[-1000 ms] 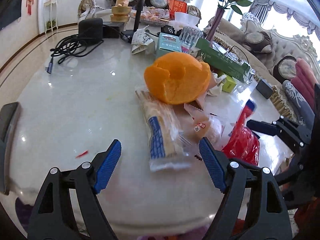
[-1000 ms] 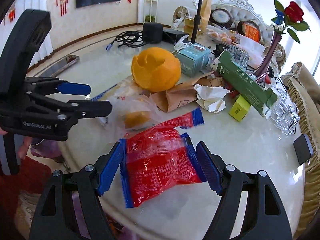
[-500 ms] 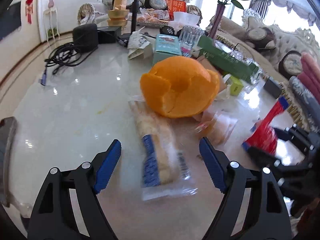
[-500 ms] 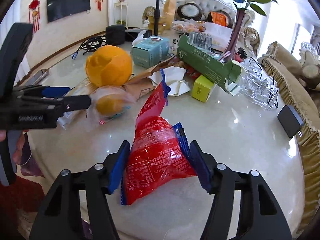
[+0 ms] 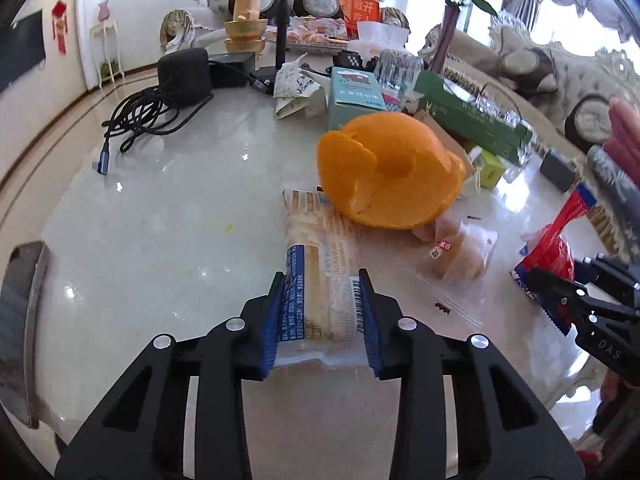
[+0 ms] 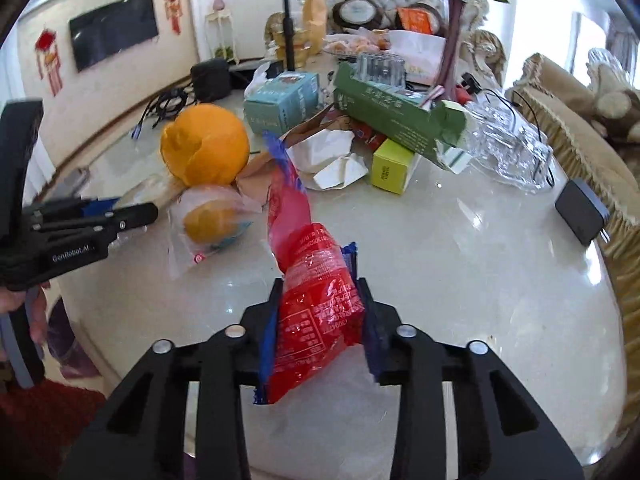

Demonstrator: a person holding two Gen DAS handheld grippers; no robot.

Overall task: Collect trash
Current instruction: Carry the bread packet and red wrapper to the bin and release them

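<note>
My left gripper (image 5: pixel 320 316) is shut on the near end of a clear and blue bread wrapper (image 5: pixel 318 264) that lies on the marble table (image 5: pixel 160 208). Its far end touches a large orange peel (image 5: pixel 390 172). My right gripper (image 6: pixel 320 316) is shut on a red snack wrapper (image 6: pixel 312 296), which it holds crumpled above the table; the wrapper also shows in the left wrist view (image 5: pixel 554 240). A clear bag with a bun (image 5: pixel 460 252) lies between the two grippers. The left gripper shows at the left of the right wrist view (image 6: pixel 132 214).
A brown paper bag with crumpled tissue (image 6: pixel 332 156), a teal box (image 6: pixel 280 102), a green box (image 6: pixel 392 116), a yellow box (image 6: pixel 390 168) and glassware (image 6: pixel 508 148) crowd the far side. A black cable (image 5: pixel 140 120) lies far left. A phone (image 5: pixel 20 320) lies at the near left edge.
My left gripper moved forward and closed on the bread wrapper. My right gripper closed tighter on the red wrapper and lifted it, so it now stands crumpled.
</note>
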